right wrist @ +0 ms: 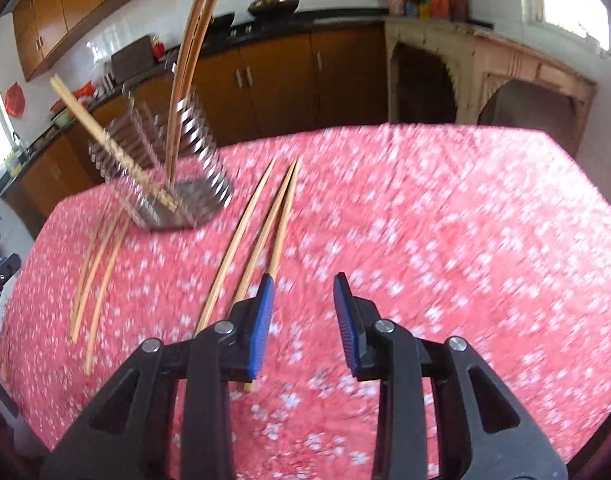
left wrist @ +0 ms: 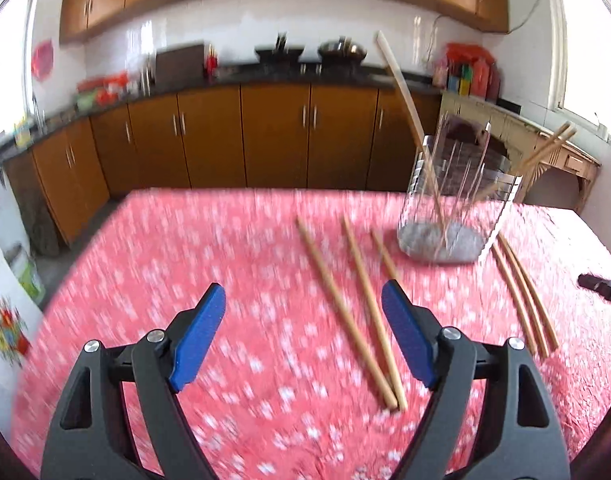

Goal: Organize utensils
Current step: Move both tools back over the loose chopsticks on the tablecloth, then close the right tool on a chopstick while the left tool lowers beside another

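Observation:
A metal wire utensil holder (left wrist: 453, 196) stands on the red floral tablecloth, with chopsticks (left wrist: 405, 100) leaning in it. Three loose chopsticks (left wrist: 345, 312) lie in front of it, just ahead of my left gripper (left wrist: 303, 300), which is open and empty above the cloth. Two or three more chopsticks (left wrist: 525, 296) lie right of the holder. In the right wrist view the holder (right wrist: 173, 168) is at far left, with chopsticks (right wrist: 189, 60) standing in it. My right gripper (right wrist: 303, 292) is open and empty; three chopsticks (right wrist: 261, 228) lie just ahead of its left finger.
The table (right wrist: 445, 240) is covered by the red cloth. Another group of chopsticks (right wrist: 97, 272) lies at the left. The left gripper's tip (right wrist: 1, 272) shows at the far left edge. Kitchen cabinets (left wrist: 241, 136) stand behind the table.

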{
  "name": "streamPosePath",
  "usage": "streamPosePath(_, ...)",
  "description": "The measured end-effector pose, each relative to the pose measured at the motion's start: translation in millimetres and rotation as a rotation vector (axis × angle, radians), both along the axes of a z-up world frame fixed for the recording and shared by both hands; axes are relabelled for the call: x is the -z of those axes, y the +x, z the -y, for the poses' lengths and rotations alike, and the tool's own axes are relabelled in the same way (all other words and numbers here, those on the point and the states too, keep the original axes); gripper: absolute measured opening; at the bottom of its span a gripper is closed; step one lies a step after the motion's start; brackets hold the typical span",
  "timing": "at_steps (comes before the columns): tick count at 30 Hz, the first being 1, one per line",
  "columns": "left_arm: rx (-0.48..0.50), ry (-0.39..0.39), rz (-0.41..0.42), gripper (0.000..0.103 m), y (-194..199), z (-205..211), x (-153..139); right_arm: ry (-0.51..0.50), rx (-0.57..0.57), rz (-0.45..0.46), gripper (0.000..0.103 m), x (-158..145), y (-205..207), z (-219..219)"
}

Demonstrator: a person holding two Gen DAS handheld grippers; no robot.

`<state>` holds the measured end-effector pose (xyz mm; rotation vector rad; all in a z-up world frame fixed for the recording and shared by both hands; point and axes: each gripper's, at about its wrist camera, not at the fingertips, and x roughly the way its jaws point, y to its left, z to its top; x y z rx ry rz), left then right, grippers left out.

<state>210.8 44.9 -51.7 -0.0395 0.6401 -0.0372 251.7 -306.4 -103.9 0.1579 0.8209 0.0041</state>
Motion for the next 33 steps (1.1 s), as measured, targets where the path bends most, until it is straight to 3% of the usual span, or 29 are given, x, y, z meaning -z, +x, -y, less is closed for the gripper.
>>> streamPosePath(8, -0.006, -0.032, -0.066, 0.08, 6, 0, 22, -0.032, -0.057, -0.049, 0.028, 27, 8, -34)
streamPosePath(12, -0.002, -0.038, -0.094, 0.077, 9, 5, 30, -0.109, -0.052, -0.083, 0.027, 44, 14, -44)
streamPosePath(13, 0.0, -0.032, -0.103, 0.076, 12, 8, 32, -0.117, -0.05, -0.078, 0.024, 47, 13, -42)
streamPosePath(14, 0.002, -0.022, -0.112, 0.074, 15, 11, 34, -0.134, -0.048, -0.067, 0.013, 47, 12, -43)
streamPosePath(15, 0.005, -0.017, -0.118, 0.072, 15, 13, 37, -0.155, -0.047, -0.062, 0.008, 47, 12, -43)
streamPosePath(21, 0.014, 0.01, -0.197, 0.053, 36, 28, 56, -0.128, 0.064, -0.068, 0.008, 46, 15, -8)
streamPosePath(25, 0.015, 0.044, -0.226, 0.043, 48, 37, 64, -0.133, 0.063, -0.066, 0.008, 46, 15, -1)
streamPosePath(30, -0.011, 0.076, -0.232, 0.01, 58, 34, 67, -0.168, 0.04, -0.053, 0.008, 46, 14, -6)
streamPosePath(33, -0.031, 0.069, -0.232, 0.007, 58, 17, 67, -0.166, 0.051, -0.053, 0.008, 46, 19, -1)
